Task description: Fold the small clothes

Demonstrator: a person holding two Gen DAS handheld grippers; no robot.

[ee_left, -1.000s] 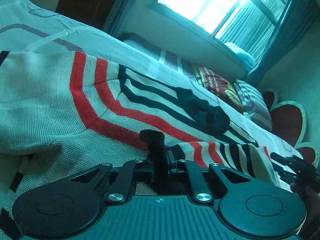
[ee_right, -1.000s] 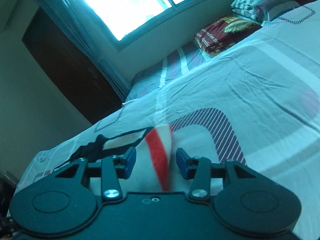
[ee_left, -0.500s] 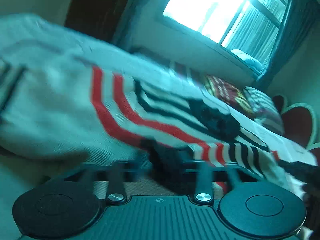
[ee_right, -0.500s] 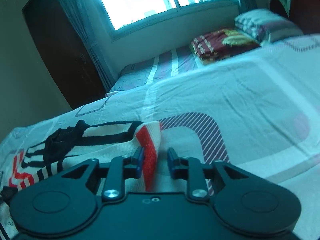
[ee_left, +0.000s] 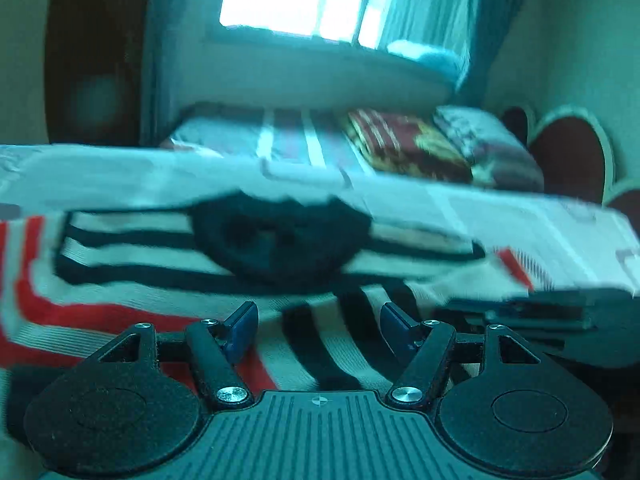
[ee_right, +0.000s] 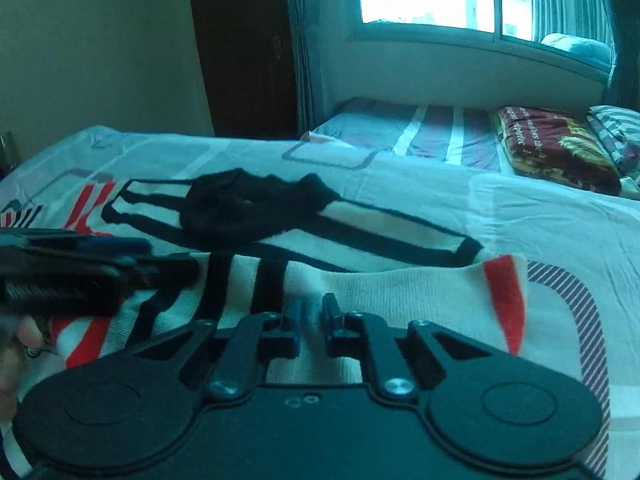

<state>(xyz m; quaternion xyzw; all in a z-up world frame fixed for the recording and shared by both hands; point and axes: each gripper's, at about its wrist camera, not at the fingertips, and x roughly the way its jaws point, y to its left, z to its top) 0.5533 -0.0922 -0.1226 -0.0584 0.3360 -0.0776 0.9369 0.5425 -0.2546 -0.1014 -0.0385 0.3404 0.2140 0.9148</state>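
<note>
Right wrist view: right gripper (ee_right: 311, 318) jaws closing empty over sweater (ee_right: 400, 292); left gripper (ee_left: 318, 330) released.

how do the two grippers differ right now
The left gripper has its jaws spread wide; the right gripper has only a narrow gap, and its jaws are closing. The left gripper's view is blurred; the right's is fairly sharp. Both have blue pads, hold nothing, and sit over the striped sweater on the bed.
</note>
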